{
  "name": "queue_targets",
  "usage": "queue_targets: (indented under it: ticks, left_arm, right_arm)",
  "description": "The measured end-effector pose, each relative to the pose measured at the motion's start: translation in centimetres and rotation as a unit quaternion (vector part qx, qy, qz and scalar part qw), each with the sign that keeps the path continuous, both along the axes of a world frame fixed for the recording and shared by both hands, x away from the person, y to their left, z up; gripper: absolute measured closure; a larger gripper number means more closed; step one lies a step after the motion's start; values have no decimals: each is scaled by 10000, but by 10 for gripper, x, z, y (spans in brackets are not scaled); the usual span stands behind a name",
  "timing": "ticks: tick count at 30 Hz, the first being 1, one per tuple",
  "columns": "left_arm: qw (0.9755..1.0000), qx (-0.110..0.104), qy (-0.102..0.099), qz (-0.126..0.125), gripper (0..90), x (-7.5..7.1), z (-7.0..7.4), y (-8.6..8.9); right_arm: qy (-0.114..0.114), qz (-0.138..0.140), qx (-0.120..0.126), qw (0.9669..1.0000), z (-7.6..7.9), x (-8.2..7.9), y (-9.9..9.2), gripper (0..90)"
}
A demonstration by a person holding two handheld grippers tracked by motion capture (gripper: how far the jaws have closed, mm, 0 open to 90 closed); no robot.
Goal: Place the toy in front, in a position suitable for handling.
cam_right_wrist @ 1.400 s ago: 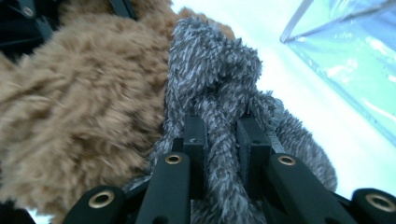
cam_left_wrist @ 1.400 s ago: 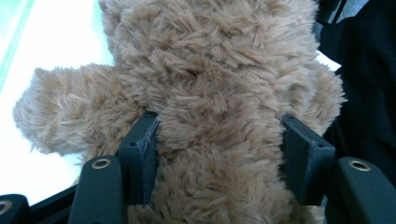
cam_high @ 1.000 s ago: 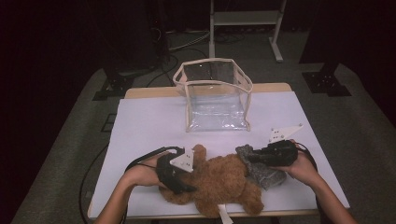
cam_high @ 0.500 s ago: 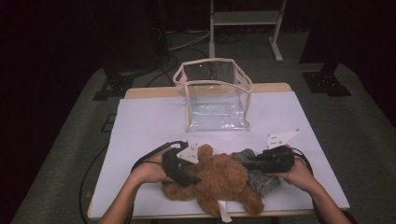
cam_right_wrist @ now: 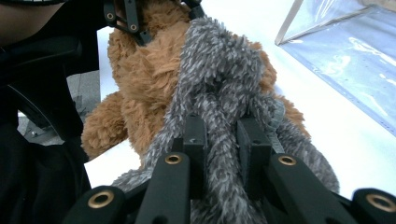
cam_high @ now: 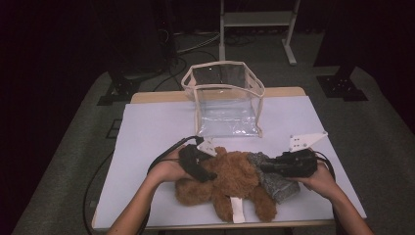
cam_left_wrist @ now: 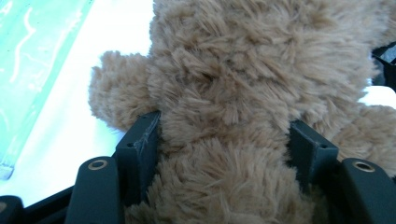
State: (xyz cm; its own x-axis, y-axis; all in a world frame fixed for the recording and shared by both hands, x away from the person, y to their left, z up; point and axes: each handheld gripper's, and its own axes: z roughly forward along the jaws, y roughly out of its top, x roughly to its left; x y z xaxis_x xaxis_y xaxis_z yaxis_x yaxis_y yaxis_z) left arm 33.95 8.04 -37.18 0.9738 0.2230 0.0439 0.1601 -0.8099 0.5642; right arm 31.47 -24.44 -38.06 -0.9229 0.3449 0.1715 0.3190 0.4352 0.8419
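So the left gripper (cam_high: pixel 201 166) has its 2 jaws straddling the brown teddy bear (cam_high: pixel 230 181) around its plush middle, pads sunk into the fur; they've just been opening a little with the bear between them, so that hold looks loose to me. The bear lies at the near edge of the table (cam_high: pixel 147 127), in front of the clear bag (cam_high: pixel 224 100). To its right, the right gripper (cam_high: pixel 268 165) is clamped tight on the grey plush toy (cam_high: pixel 274 183), which touches the bear. Looks like the pick-up step; next move probably needs a firmer squeeze before lifting toward the bag. The right gripper view shows grey fur pinched between the pads, which the high view can't resolve.
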Motion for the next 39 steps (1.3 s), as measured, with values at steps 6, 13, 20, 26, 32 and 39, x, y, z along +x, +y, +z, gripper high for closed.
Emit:
queue_targets:
  ticks: [6,13,20,26,32,39]
  left_arm:
    - [9999,-77,-16,-79,369,-1,1,3]
    - [9996,-190,-163,-90,378,1,2,-2]
    - [9993,-208,-273,-129,365,0,4,-3]
    - [9976,-578,-347,-126,336,-10,14,17]
    - [9959,-718,-537,-88,305,-31,31,50]
    - [9971,-666,-304,195,298,-37,16,82]
  right_arm:
    - [218,-146,-135,9996,-19,4,-3,756]
    - [41,-28,70,10000,0,0,-5,757]
    - [-404,335,-330,9981,21,2,39,755]
    - [-263,156,-445,9985,6,10,34,756]
    - [-235,68,-424,9988,2,9,28,756]
    - [-194,-13,-443,9988,0,10,22,756]
